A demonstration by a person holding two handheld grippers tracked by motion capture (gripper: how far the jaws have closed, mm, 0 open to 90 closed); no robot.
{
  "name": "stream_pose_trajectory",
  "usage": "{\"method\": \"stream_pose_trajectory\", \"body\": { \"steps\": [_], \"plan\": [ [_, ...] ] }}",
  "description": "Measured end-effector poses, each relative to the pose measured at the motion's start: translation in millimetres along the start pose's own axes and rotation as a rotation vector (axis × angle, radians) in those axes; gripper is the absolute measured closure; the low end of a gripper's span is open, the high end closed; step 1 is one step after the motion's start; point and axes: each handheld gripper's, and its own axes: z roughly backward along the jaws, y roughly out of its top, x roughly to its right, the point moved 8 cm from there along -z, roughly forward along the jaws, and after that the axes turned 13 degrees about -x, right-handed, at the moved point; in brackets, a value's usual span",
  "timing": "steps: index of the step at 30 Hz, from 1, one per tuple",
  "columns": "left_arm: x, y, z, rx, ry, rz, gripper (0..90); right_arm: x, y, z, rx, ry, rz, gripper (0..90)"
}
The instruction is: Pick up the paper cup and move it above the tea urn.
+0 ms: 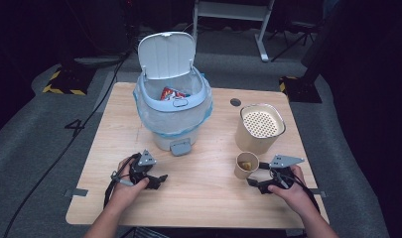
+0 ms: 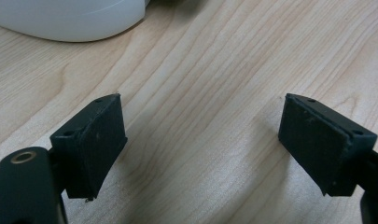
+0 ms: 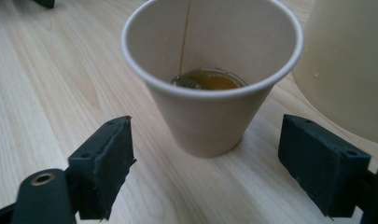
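From the high view, your right gripper (image 1: pixel 254 181) sits at the near right of the table (image 1: pixel 198 198), just beside the small paper cup (image 1: pixel 246 165), which stands upright between you and the taller beige container with the perforated insert (image 1: pixel 260 128). The lidded bin (image 1: pixel 172 106) stands far and left of centre, lid up, with a bag lining it. Your left gripper (image 1: pixel 161 179) rests at the near left, well apart from the cup. The step in hand looks like taking hold of the cup, so keep your approach low and level and leave the container alone: it stands close on the cup's far right.

In the left gripper view, the jaws stand wide apart over bare wood with nothing between them, and the bin's white base (image 2: pixel 70 18) lies beyond. Leave this hand parked.

In the right gripper view, the jaws are apart and the cup (image 3: pixel 210 79) stands just ahead of them, centred in the gap but not yet between the pads (image 3: pixel 109 163). A little amber liquid and a scrap of something lie in the bottom (image 3: pixel 207 80). Slide forward until the pads flank the cup's lower wall, then close gently: thin paper will likely buckle if squeezed hard. Keep it upright so the liquid stays in, and watch the right-hand pad against the container's wall (image 3: pixel 350 65).
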Motion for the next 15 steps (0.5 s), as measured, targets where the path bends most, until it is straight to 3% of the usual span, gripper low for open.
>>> {"method": "stream_pose_trajectory", "body": {
  "steps": [6, 15],
  "plan": [
    [-0.5, 0.5, -0.3, -0.002, -0.005, -0.005, 15.0, -2.7, 11.0, -13.9, 0.030, -0.004, 0.021, 18.9],
    [-0.6, 0.5, -0.3, -0.002, -0.002, -0.006, 15.0, -1.7, 16.7, -24.2, 0.052, -0.024, 0.002, 24.6]
  ]
}}
